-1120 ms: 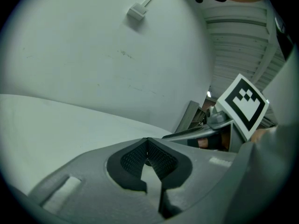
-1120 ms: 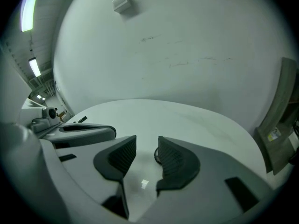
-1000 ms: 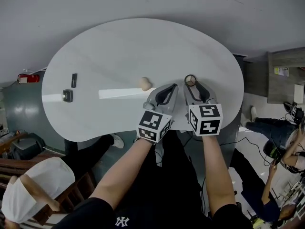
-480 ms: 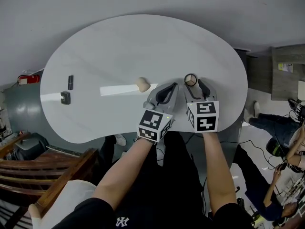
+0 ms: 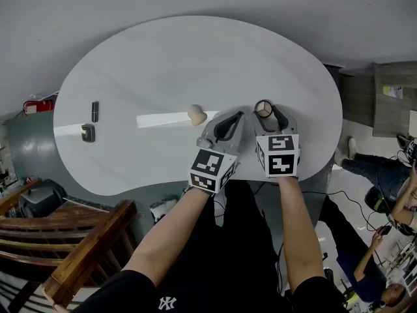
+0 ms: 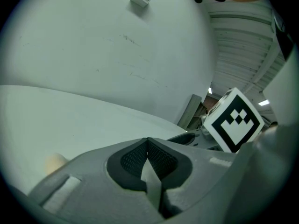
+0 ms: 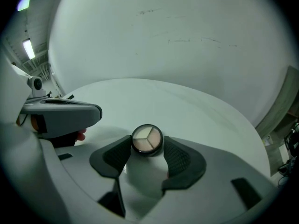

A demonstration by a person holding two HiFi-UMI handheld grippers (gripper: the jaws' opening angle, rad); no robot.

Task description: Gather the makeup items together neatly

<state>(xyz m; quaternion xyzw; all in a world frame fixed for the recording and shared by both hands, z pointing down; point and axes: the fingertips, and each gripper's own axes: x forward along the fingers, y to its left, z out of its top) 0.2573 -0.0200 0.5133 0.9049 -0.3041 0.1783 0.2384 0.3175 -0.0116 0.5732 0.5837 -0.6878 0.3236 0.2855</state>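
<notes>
Two grippers sit side by side over the near edge of the white tabletop (image 5: 195, 57). The right gripper (image 7: 147, 148) is spread. Its jaws have just been opening, and a round compact (image 7: 146, 139) with three pale shades lies face up between the tips, the pads just beside its rim rather than squeezing it. The left gripper (image 6: 147, 141) has its pads pressed together with nothing between them. Set against a second ago, both hands appear slightly lower, and the compact keeps its spot right of the tabletop's middle, near the front edge. A beige sponge (image 5: 196, 115) rests just left of the left gripper, unmoved. Well apart at the far left lie a slim dark stick (image 5: 95, 111) and a small dark case (image 5: 88, 133), also unmoved. The person in a white cap who stood at the lower left has gone, and a wooden bench (image 5: 85, 259) now shows there. The only markings are the black-and-white squares on each gripper's cube and a small white monogram (image 5: 167, 302) on the wearer's black shirt. Any print on the makeup items is too small to read.
</notes>
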